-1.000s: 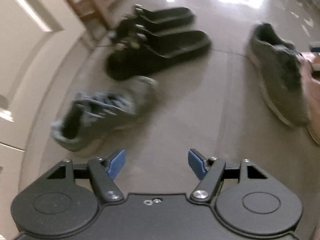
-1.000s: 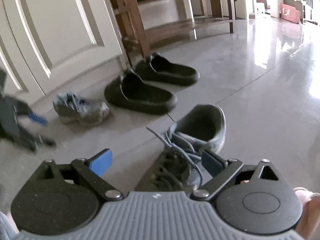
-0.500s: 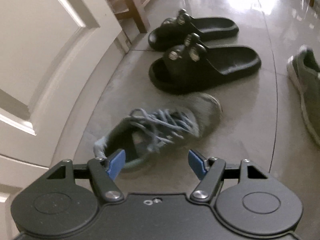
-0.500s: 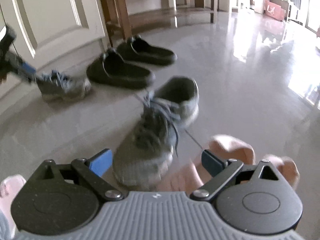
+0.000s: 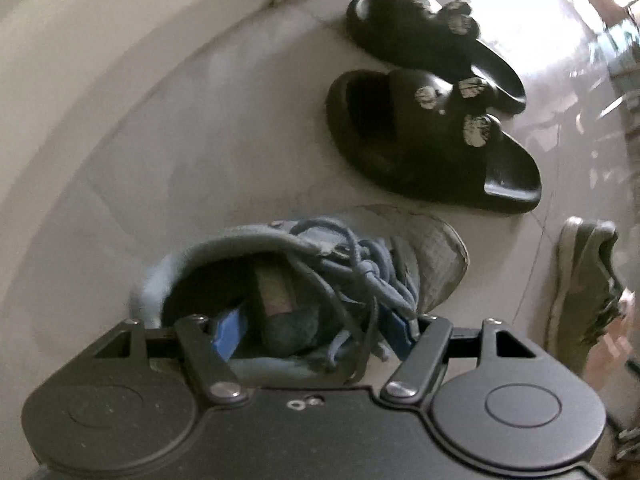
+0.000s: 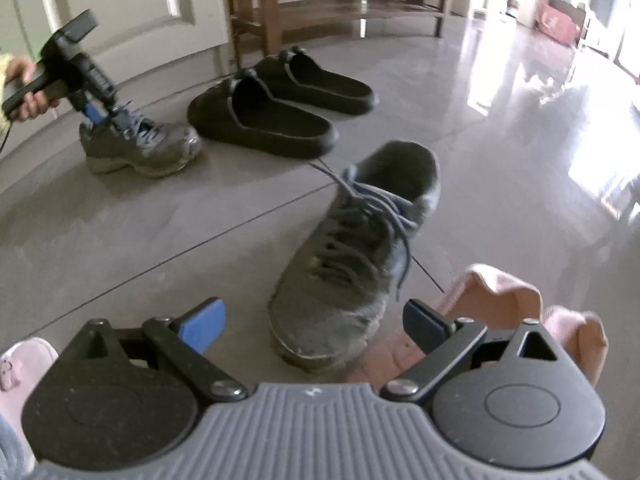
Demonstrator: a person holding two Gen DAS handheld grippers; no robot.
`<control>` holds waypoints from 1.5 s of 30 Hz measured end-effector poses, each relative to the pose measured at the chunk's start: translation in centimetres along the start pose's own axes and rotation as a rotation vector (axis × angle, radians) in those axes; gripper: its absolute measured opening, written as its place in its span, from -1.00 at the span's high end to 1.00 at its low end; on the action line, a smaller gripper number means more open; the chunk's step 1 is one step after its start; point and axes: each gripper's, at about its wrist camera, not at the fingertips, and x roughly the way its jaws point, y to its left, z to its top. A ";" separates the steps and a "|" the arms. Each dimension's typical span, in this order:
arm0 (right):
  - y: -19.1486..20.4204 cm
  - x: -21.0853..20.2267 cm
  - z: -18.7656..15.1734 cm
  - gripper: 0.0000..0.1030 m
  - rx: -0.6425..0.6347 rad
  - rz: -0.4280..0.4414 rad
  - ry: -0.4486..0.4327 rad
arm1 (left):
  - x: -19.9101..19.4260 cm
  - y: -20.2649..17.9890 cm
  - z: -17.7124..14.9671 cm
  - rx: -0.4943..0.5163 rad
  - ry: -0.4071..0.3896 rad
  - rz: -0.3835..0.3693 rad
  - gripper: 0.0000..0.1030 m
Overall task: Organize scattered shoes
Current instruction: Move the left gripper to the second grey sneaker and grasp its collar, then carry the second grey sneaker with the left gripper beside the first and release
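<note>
**Two sneakers apart on the floor**

We see our right gripper (image 6: pixel 312 322) spread wide before the near grey sneaker (image 6: pixel 356 256). Our left gripper (image 6: pixel 102 114) sits at the far sneaker's (image 6: pixel 140 148) collar, beside two black slippers (image 6: pixel 260 120).

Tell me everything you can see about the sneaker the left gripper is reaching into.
The grey sneaker has blue-grey laces, loosely tangled, a worn mesh toe and a padded collar. It stands upright on the floor beside the black slippers. The left gripper is open, one blue finger inside the shoe opening, the other outside.
</note>
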 end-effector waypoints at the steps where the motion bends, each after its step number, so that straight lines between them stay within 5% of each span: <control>1: 0.1 0.1 0.0 -0.89 -0.004 -0.002 0.000 | 0.0 0.0 0.0 0.009 -0.007 -0.002 -0.38; 12: 0.8 1.0 1.2 -0.89 0.018 0.020 -0.006 | 0.2 -2.0 -2.5 0.062 -0.120 -0.009 -0.35; 15: 1.2 1.1 1.4 -0.89 0.015 0.046 -0.024 | 0.5 -3.9 -3.5 0.151 -0.171 -0.019 -0.32; 16: 1.3 1.4 1.4 -0.89 0.016 0.051 -0.018 | 0.6 -4.4 -3.7 0.169 -0.178 -0.021 -0.28; 17: 1.5 1.8 1.5 -0.89 0.016 0.056 -0.011 | 0.6 -4.8 -3.8 0.173 -0.187 -0.019 0.01; 21: 2.0 2.1 1.5 -0.89 0.004 0.063 -0.010 | 0.2 -6.2 -4.4 0.171 -0.279 -0.053 0.52; 22: 2.2 2.0 1.4 -0.89 -0.002 0.061 -0.016 | 0.0 -6.5 -4.5 0.185 -0.294 -0.058 0.78; 31: 0.9 1.5 0.9 -0.89 0.064 0.038 -0.023 | -0.3 -10.3 -5.5 0.294 -0.349 -0.126 0.80; 45: 0.3 0.7 0.5 -0.89 0.080 0.033 -0.046 | -0.7 -21.9 -11.4 1.199 -0.177 -0.174 0.90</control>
